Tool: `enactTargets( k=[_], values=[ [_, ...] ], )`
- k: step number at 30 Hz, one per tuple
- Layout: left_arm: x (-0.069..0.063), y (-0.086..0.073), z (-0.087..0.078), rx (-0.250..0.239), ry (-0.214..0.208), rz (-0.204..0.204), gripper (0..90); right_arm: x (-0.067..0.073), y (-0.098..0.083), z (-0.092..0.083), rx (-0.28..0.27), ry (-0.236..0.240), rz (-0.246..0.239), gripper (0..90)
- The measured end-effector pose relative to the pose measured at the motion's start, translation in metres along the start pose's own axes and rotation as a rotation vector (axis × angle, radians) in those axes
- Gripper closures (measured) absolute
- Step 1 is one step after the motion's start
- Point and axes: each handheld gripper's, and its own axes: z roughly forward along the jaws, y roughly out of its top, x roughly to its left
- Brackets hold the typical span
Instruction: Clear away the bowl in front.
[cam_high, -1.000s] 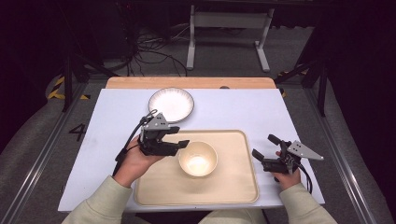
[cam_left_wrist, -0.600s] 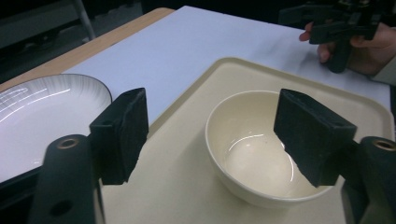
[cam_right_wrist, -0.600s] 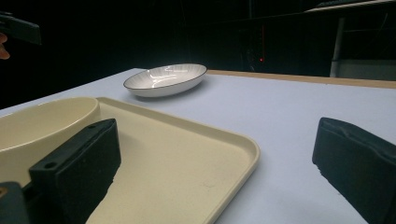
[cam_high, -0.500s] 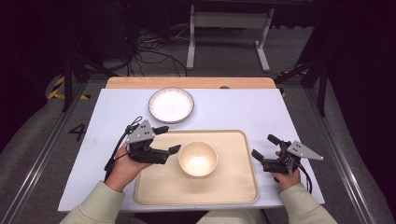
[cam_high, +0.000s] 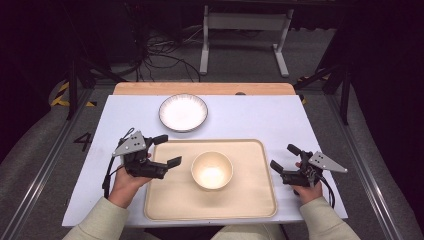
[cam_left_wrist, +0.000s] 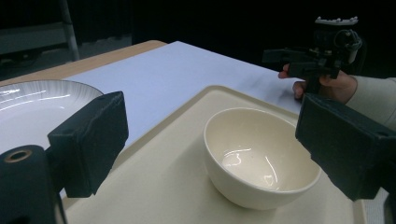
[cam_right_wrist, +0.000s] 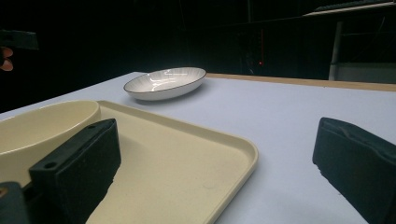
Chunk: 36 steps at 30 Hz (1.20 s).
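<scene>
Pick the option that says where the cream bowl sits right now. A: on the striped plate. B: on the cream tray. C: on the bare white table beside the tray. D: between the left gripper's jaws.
B: the bowl stands upright on the tray, apart from the plate and clear of the left gripper, whose jaws stand open beside it.

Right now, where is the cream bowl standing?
In the high view the cream bowl stands upright near the middle of the beige tray, between the two hands, with the white plate farther back on the table.
</scene>
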Motion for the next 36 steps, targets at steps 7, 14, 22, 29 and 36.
enactTargets(
  k=[7,14,22,29,36],
  values=[
    [0.005,-0.010,-0.015,-0.025,0.024,-0.019,8.2,0.001,0.001,-0.001,0.002,-0.025,-0.033,0.1],
    [0.014,-0.022,-0.031,-0.051,0.055,-0.049,6.5,0.002,0.001,-0.002,-0.005,-0.024,-0.054,0.0],
    [0.024,-0.037,-0.041,-0.067,0.110,-0.038,2.7,0.003,0.003,-0.003,-0.020,-0.027,-0.078,0.0],
    [0.032,-0.051,-0.043,-0.041,0.143,-0.046,0.5,0.004,0.003,-0.004,-0.016,0.000,-0.093,0.0],
    [0.033,-0.058,-0.051,-0.051,0.189,-0.034,0.5,0.005,0.003,-0.004,-0.015,0.012,-0.111,0.0]
  ],
)
